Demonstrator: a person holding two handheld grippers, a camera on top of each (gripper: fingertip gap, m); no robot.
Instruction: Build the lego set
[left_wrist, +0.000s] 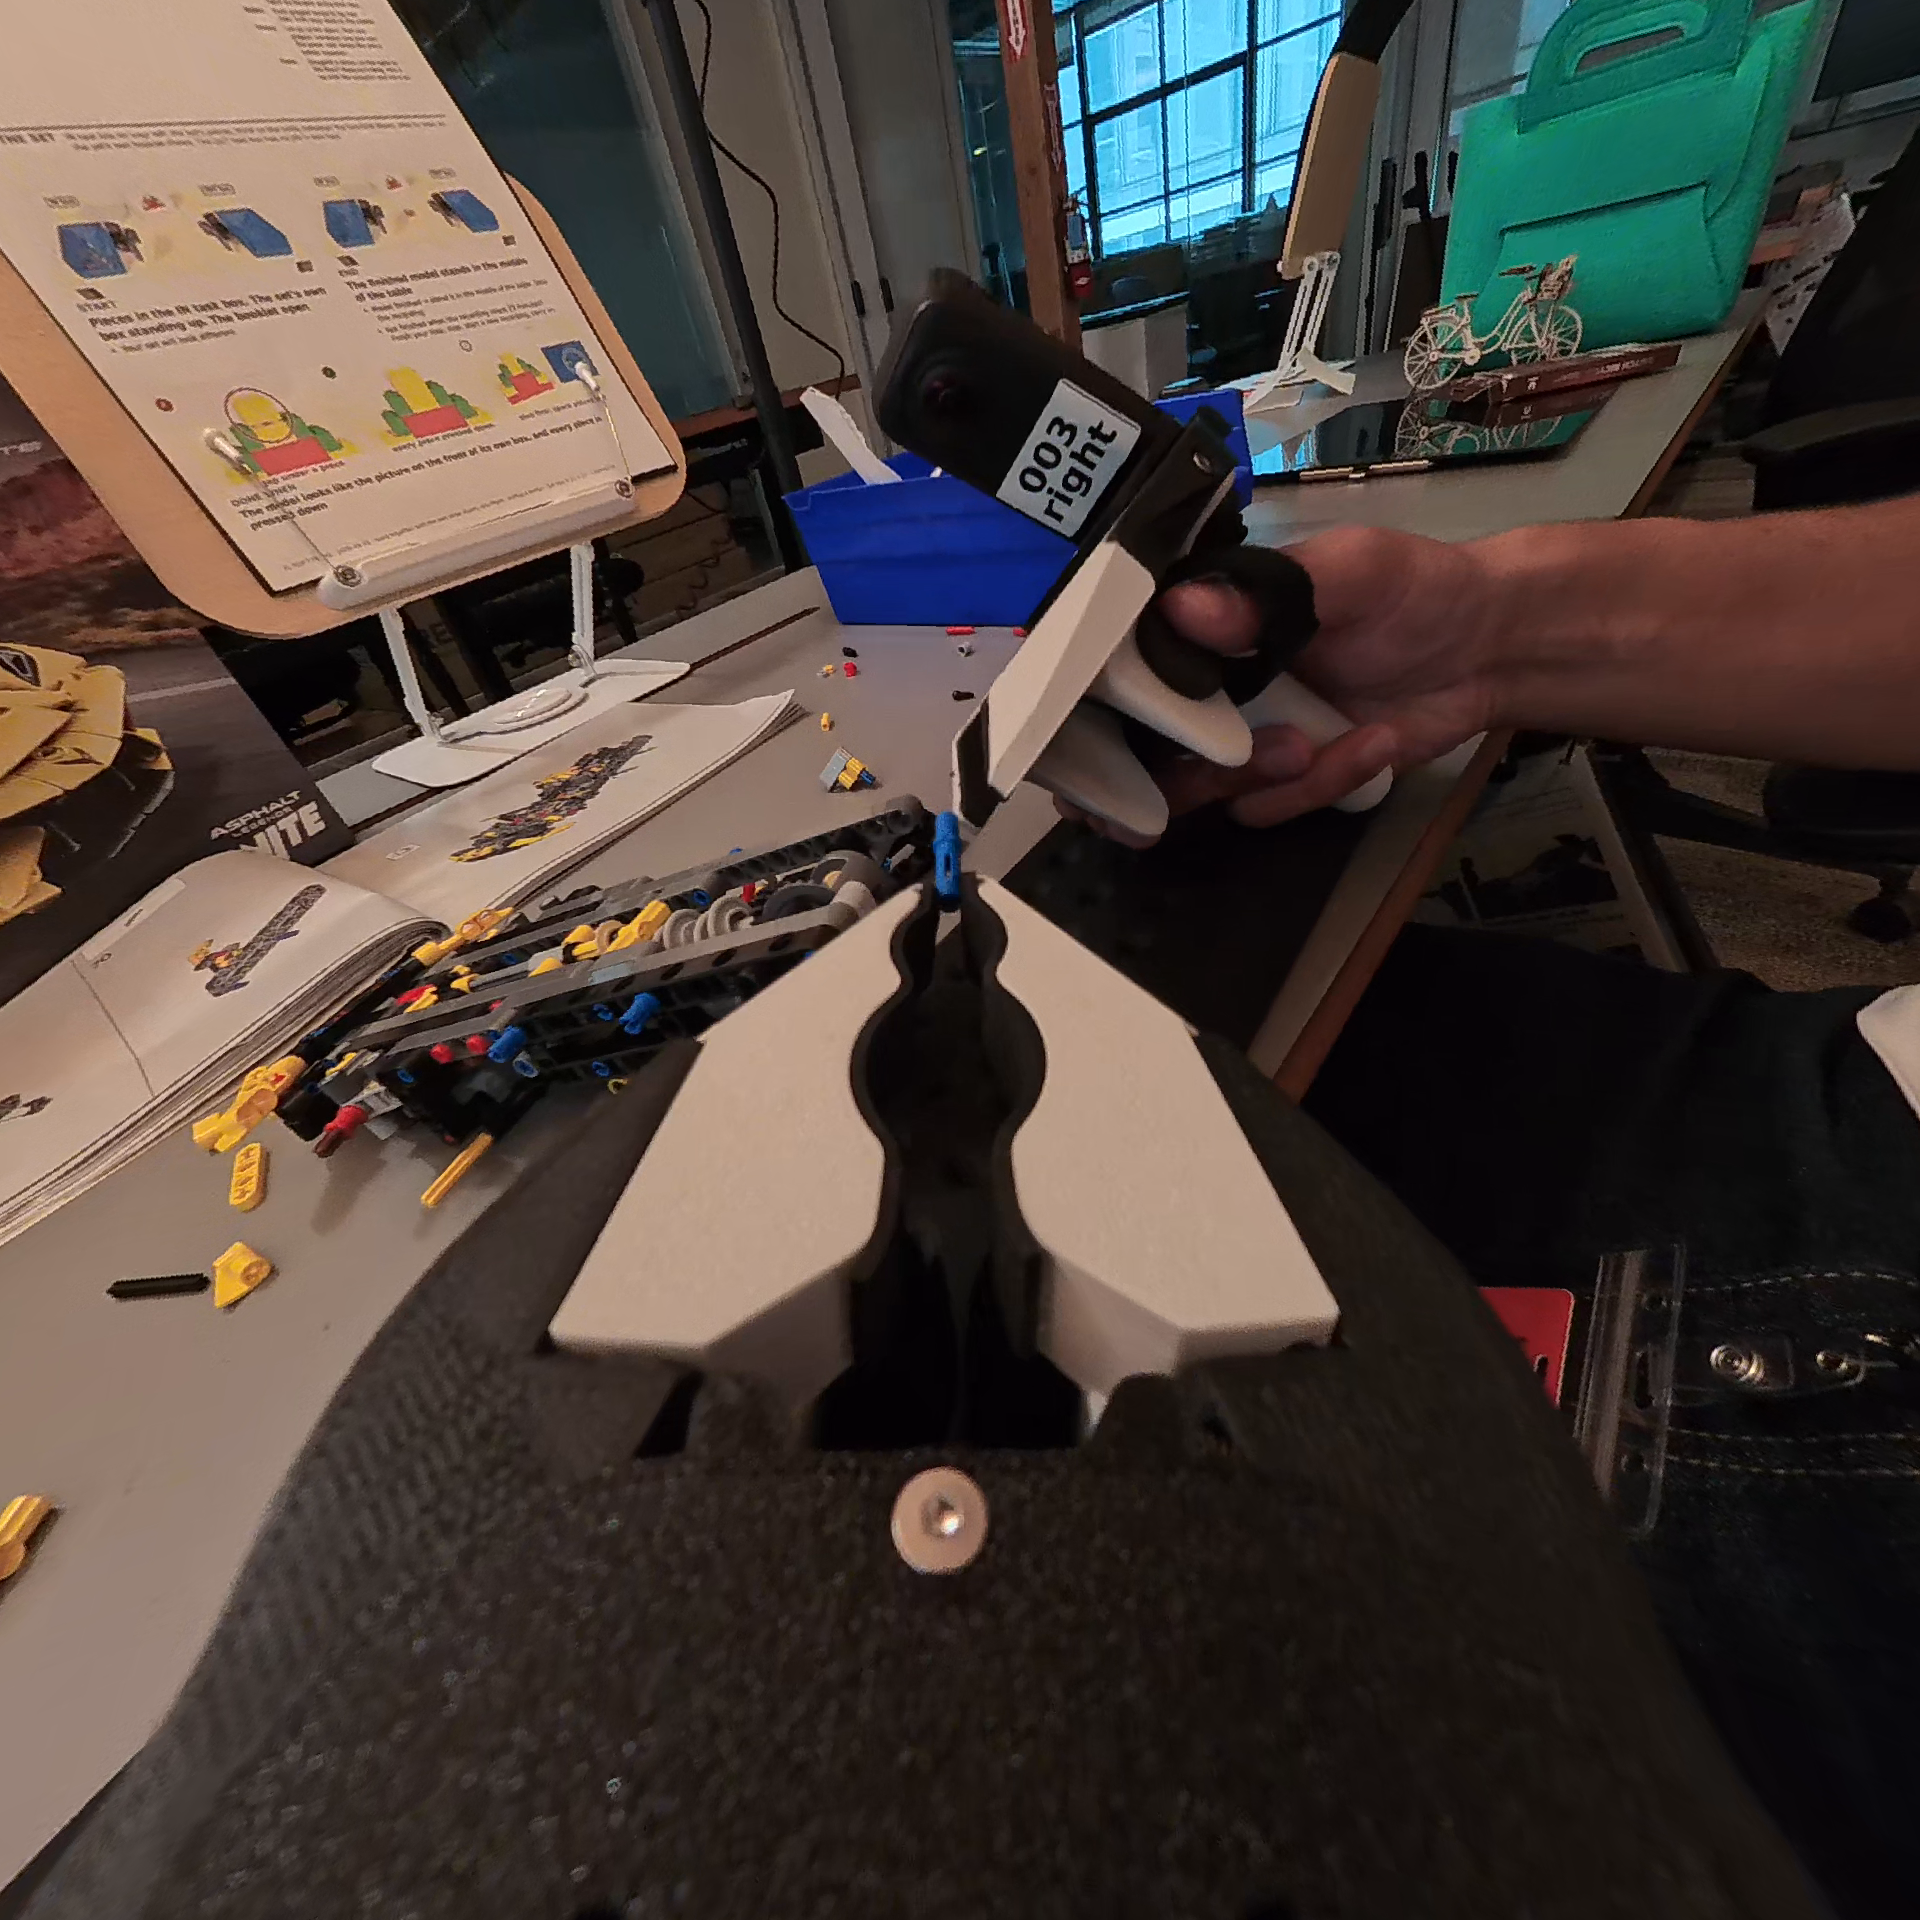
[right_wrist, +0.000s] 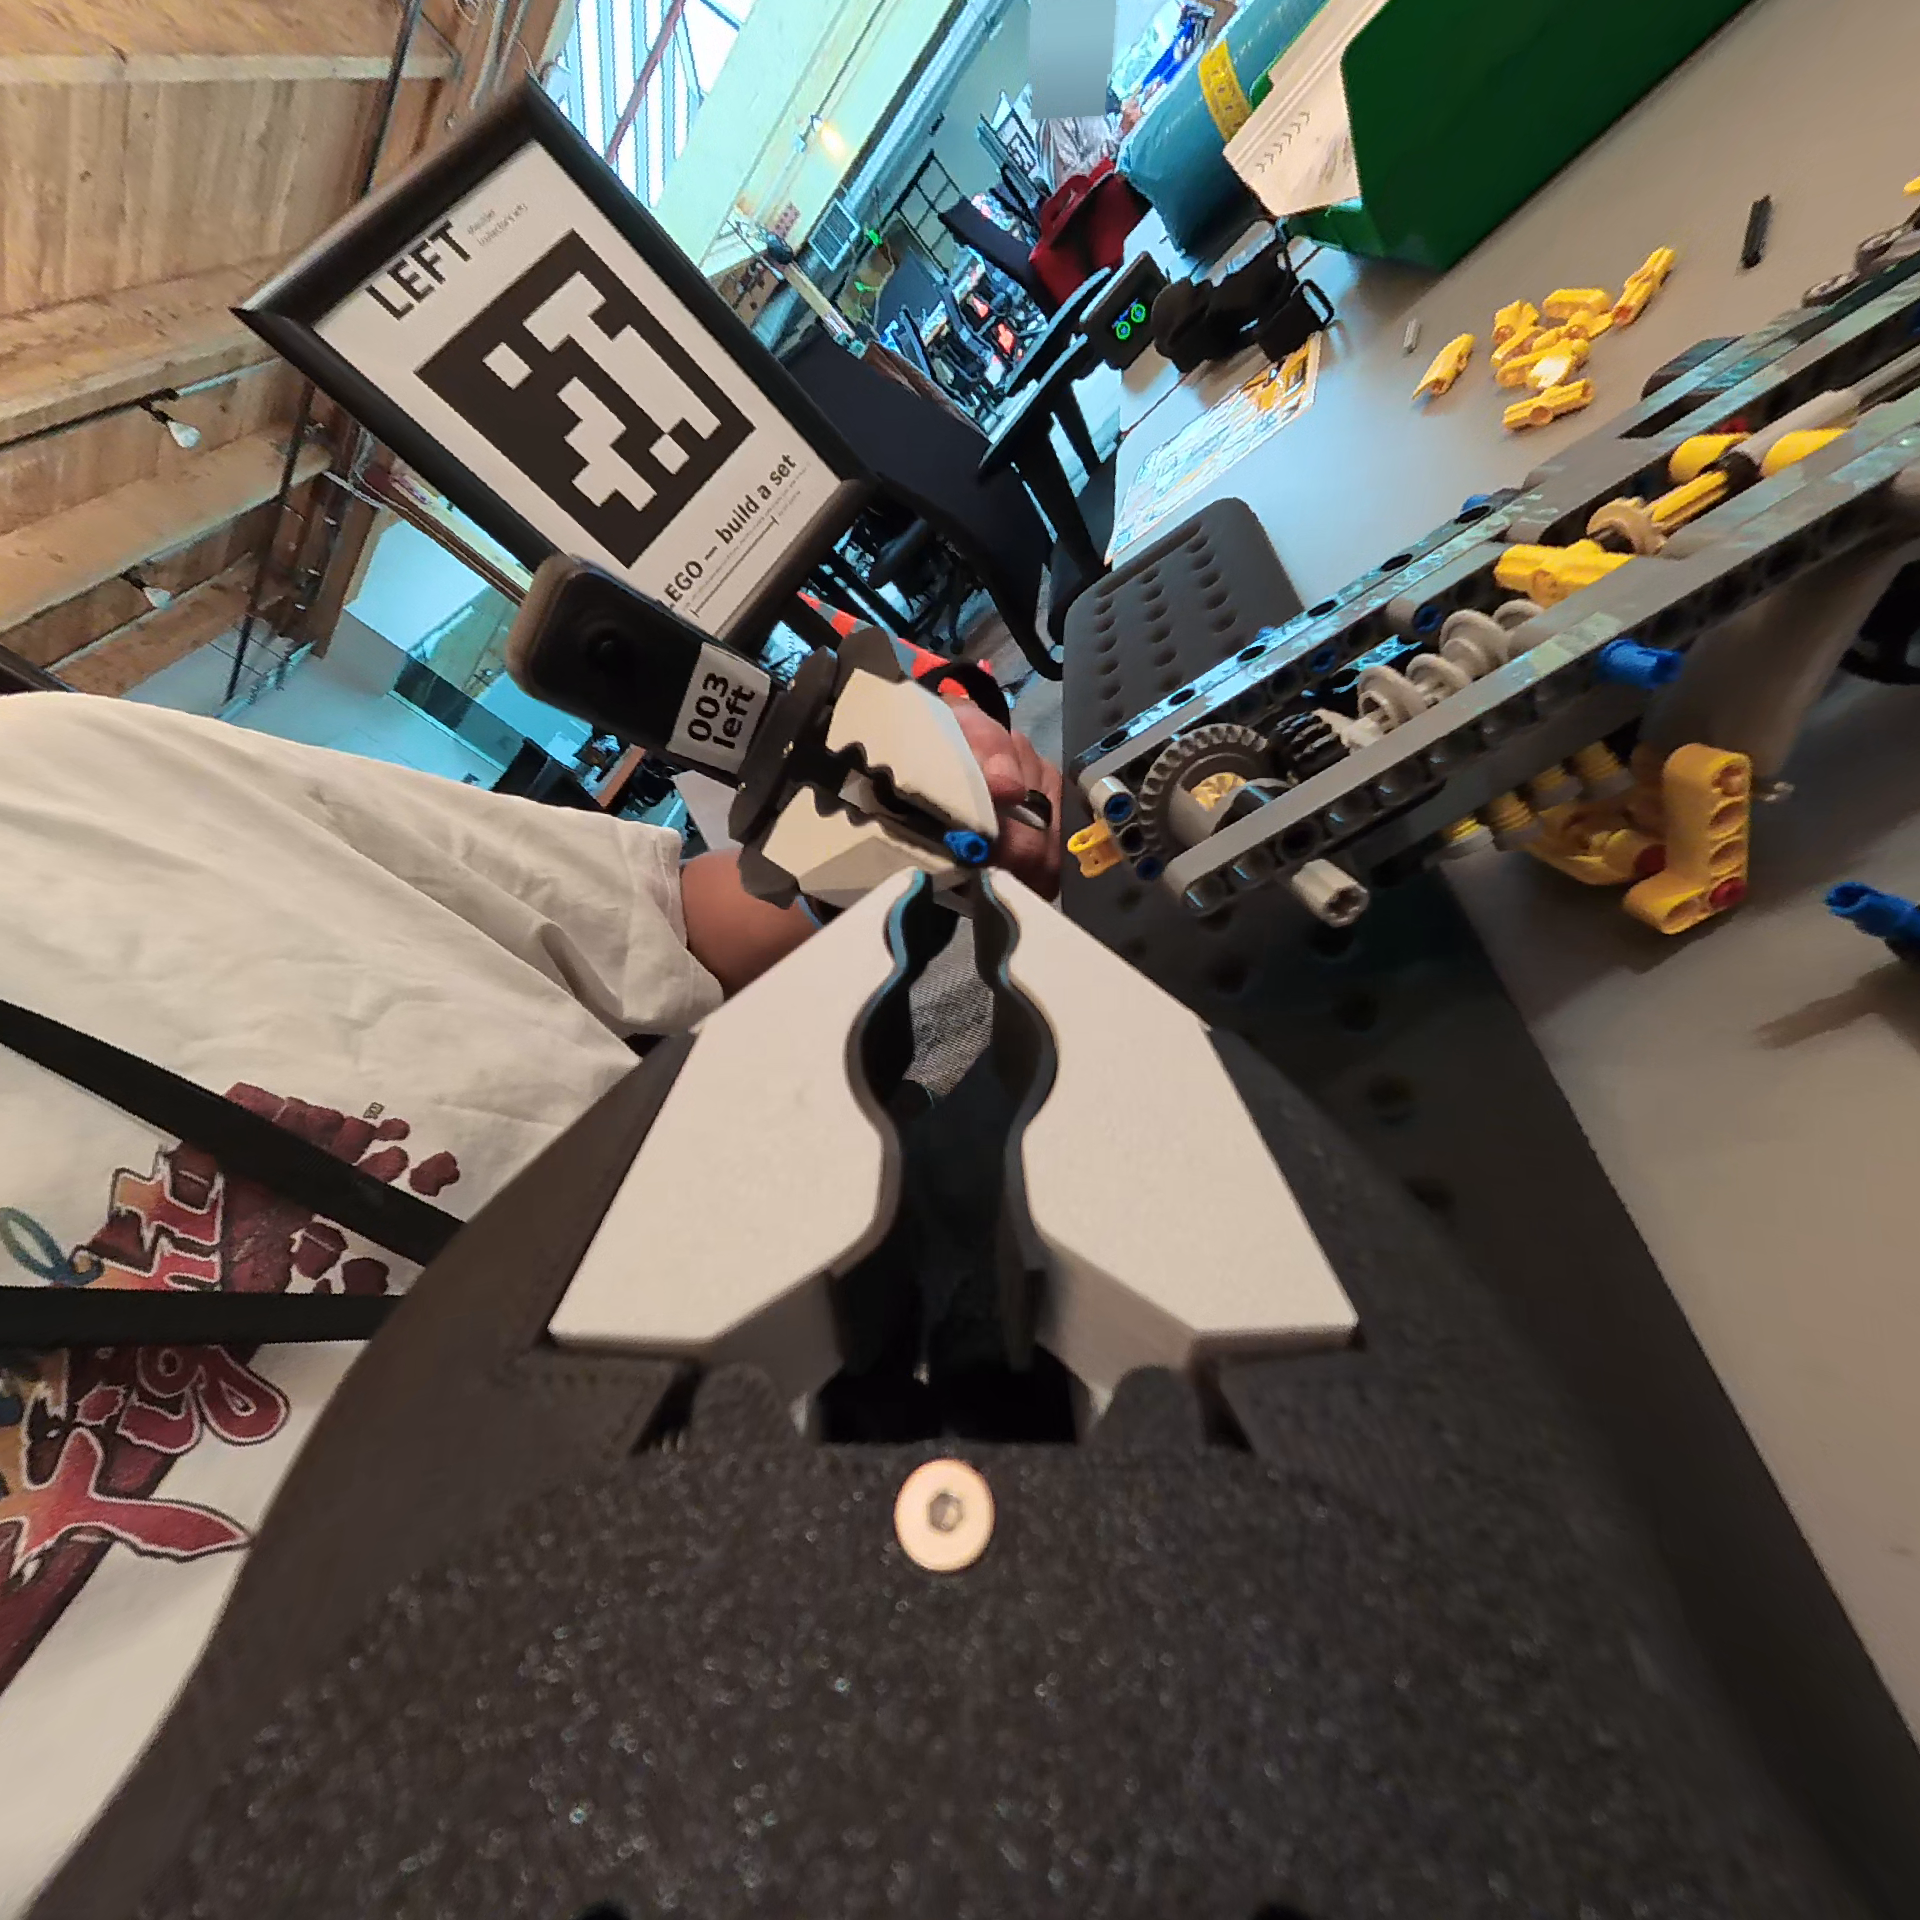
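The half-built car frame (left_wrist: 644, 966) lies on the surface (left_wrist: 312, 1351) beside the open booklet (left_wrist: 208, 997). Your left tool (left_wrist: 951, 888) pinches a blue pin (left_wrist: 945, 847) at its tips; your right tool (right_wrist: 951, 894) looks pressed together, empty. Line the pin up squarely before pushing.

Left gripper (left_wrist: 951, 883) fingers clamped together; right gripper (right_wrist: 951, 894) fingers closed, tips nearly meeting left's.
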